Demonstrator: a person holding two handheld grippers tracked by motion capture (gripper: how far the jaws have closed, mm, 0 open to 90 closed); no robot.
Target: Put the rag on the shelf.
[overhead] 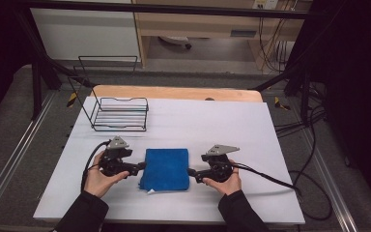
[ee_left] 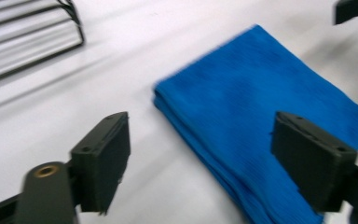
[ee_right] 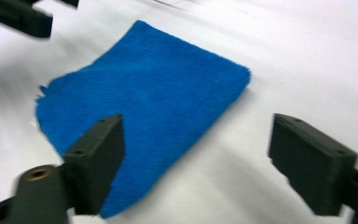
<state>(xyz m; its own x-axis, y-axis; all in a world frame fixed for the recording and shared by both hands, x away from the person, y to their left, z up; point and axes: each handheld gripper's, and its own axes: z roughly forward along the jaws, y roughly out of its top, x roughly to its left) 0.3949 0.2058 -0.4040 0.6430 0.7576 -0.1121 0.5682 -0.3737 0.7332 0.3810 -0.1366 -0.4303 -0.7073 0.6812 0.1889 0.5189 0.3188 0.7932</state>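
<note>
I held my left tool (overhead: 142,165) and right tool (overhead: 191,172) spread wide, empty, flanking the folded blue towel (overhead: 166,169) lying flat on the white counter (overhead: 222,130).

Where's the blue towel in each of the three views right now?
High view: the folded blue towel lies near the table's front edge, between the two grippers.
Left gripper view: towel right of centre, running down toward the right finger.
Right gripper view: towel left of centre, its near end behind the left finger.
Shared landmark: the white table, also seen at and.
</note>
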